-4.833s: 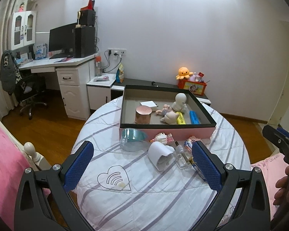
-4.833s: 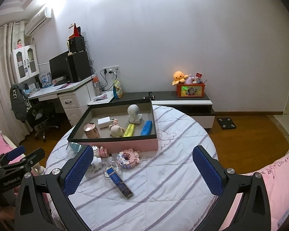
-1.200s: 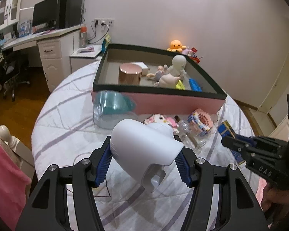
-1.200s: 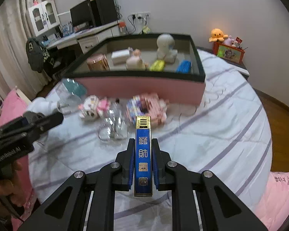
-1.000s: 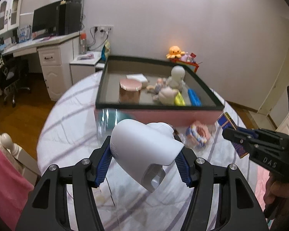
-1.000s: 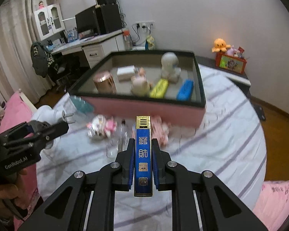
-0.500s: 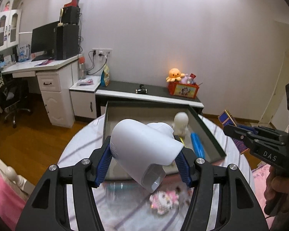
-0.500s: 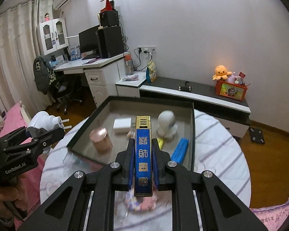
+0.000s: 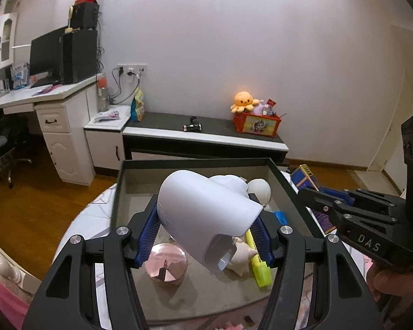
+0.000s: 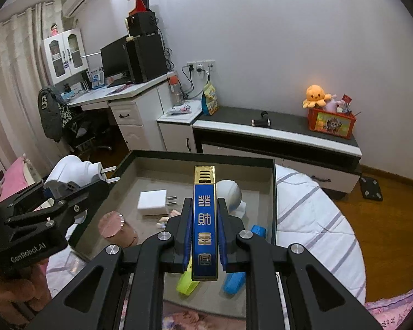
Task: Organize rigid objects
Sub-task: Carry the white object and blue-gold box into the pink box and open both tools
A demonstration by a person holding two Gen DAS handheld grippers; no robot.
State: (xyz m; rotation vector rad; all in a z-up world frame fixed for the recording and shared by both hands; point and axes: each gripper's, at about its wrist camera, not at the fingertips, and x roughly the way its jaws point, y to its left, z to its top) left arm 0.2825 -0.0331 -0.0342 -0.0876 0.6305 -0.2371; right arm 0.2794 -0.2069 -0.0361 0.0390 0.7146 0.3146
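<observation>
My left gripper is shut on a white plug-in device, held above the dark-rimmed box. In the right wrist view the same device shows its two metal prongs, at the box's left rim. My right gripper is shut on a slim blue and gold box, also above the tray; this box appears at the right in the left wrist view. Inside the tray lie a copper tin, a white charger, a white round figure, a yellow marker and a blue piece.
The box stands on a round table with a striped white cloth. Behind it a low dark-topped cabinet carries an orange toy crate. A white desk with a monitor stands at the left. Pink bedding lies at the far left.
Both grippers have lifted their objects off the table and carried them forward over the box. The loose items on the cloth have dropped below the frame.
</observation>
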